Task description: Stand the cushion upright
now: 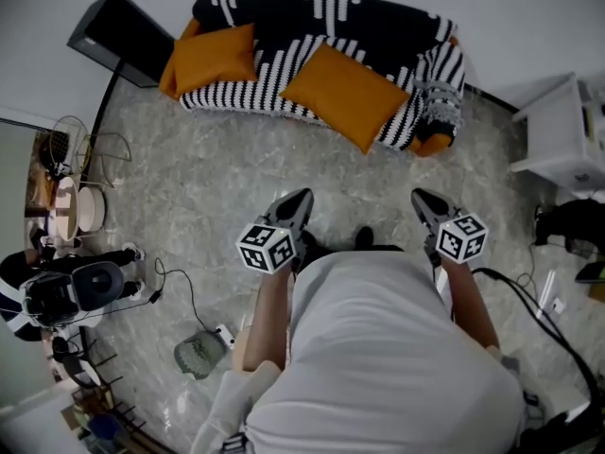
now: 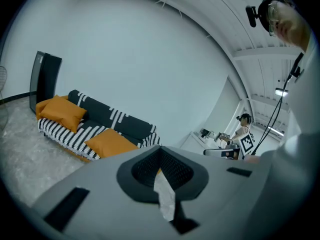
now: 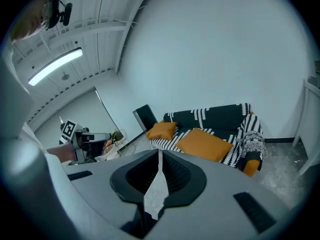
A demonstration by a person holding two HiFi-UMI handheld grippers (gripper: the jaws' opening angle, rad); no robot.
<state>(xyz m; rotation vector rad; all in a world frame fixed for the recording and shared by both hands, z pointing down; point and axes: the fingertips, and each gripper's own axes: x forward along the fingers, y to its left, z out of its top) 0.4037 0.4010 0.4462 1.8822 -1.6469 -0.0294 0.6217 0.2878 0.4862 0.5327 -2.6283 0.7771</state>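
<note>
A sofa under a black-and-white striped cover stands against the far wall. One orange cushion leans at its left end. A second orange cushion lies tilted on the seat right of the middle. Both show in the left gripper view as the left cushion and the lying cushion, and in the right gripper view as the left cushion and the lying cushion. My left gripper and right gripper hang over the floor, well short of the sofa, both shut and empty.
A black cabinet stands left of the sofa and a white cabinet to its right. Cables trail over the marble floor. At the left are a low round table, a seated person and a small grey device.
</note>
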